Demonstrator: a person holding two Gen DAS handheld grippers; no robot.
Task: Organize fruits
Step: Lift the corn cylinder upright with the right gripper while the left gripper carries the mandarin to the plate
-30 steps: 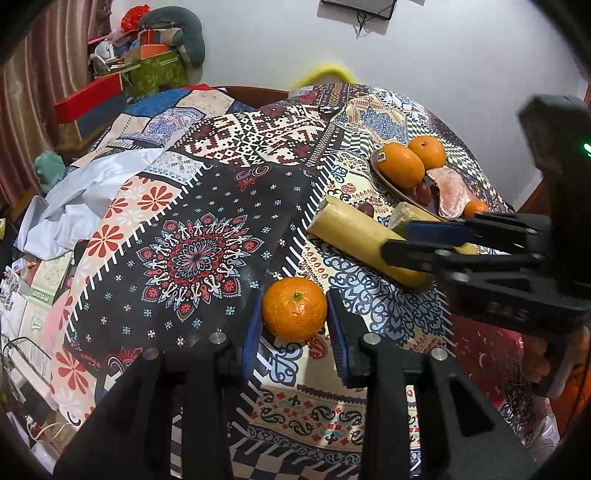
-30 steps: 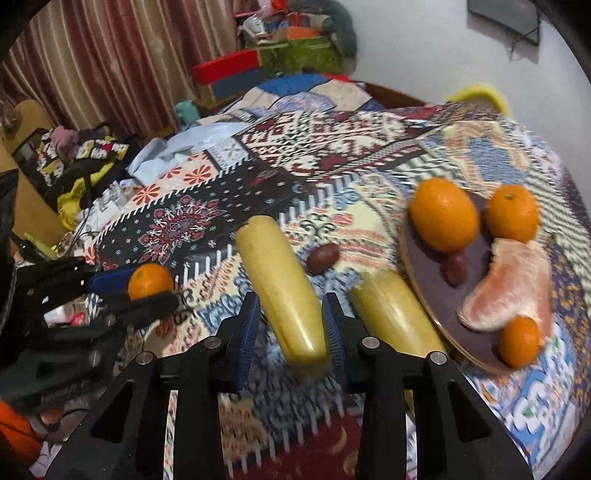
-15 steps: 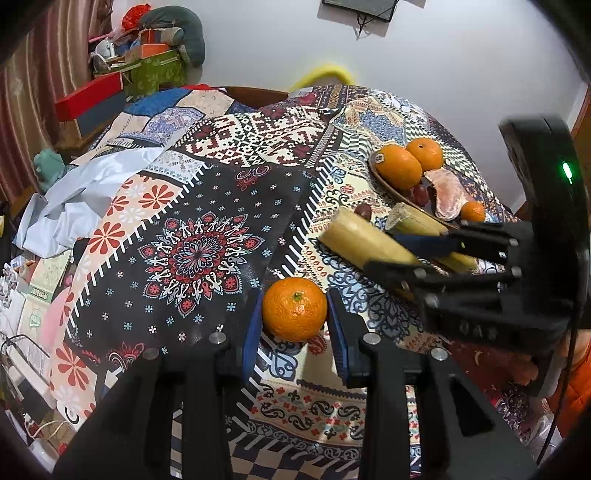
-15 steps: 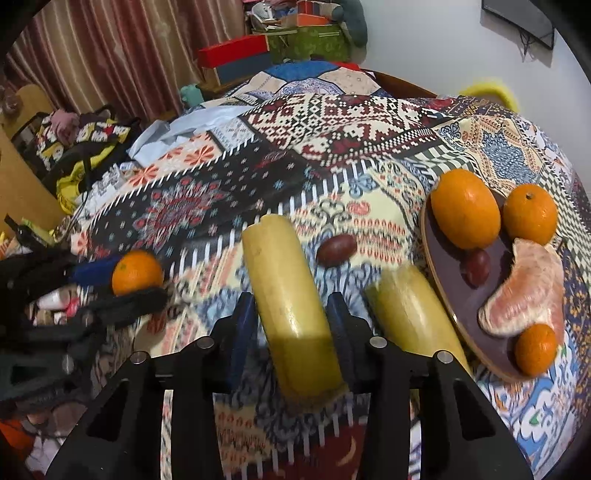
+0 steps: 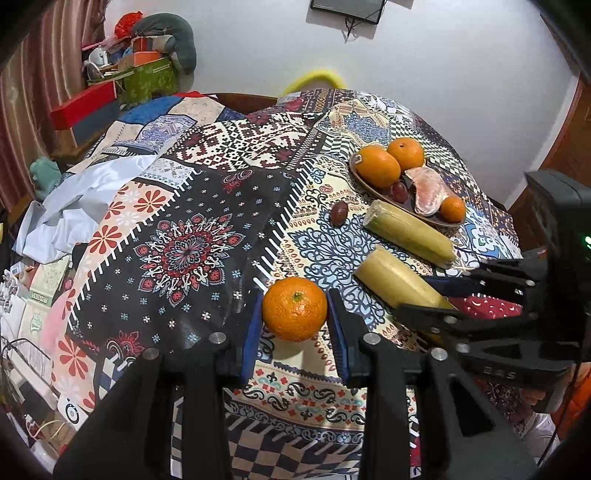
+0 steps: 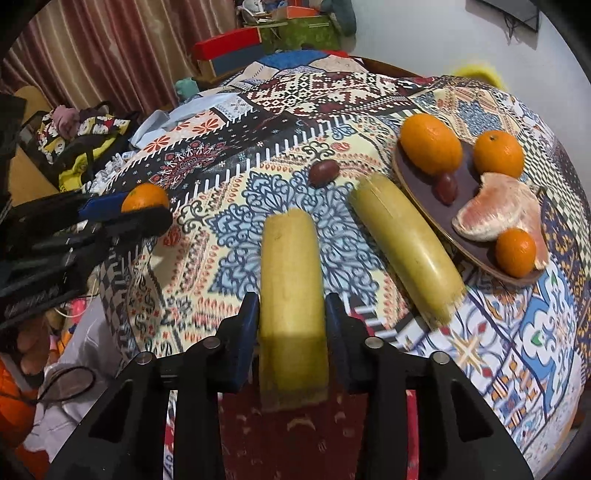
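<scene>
A cluttered bedroom around a patchwork-covered bed

Ahead of the gripper a plain white wall (image 5: 258, 48) carries a dark mounted screen (image 5: 347, 6); ahead and to its left hang striped reddish curtains (image 6: 92, 55), with stacked boxes (image 5: 122, 92) and a grey cushion (image 5: 173, 37) against them, and a wooden door frame (image 5: 565, 122) to its right.

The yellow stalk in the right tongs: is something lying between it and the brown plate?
Yes. The second yellow stalk lies on the cloth beside the plate's near rim, between the plate and the held stalk in the right tongs.
</scene>
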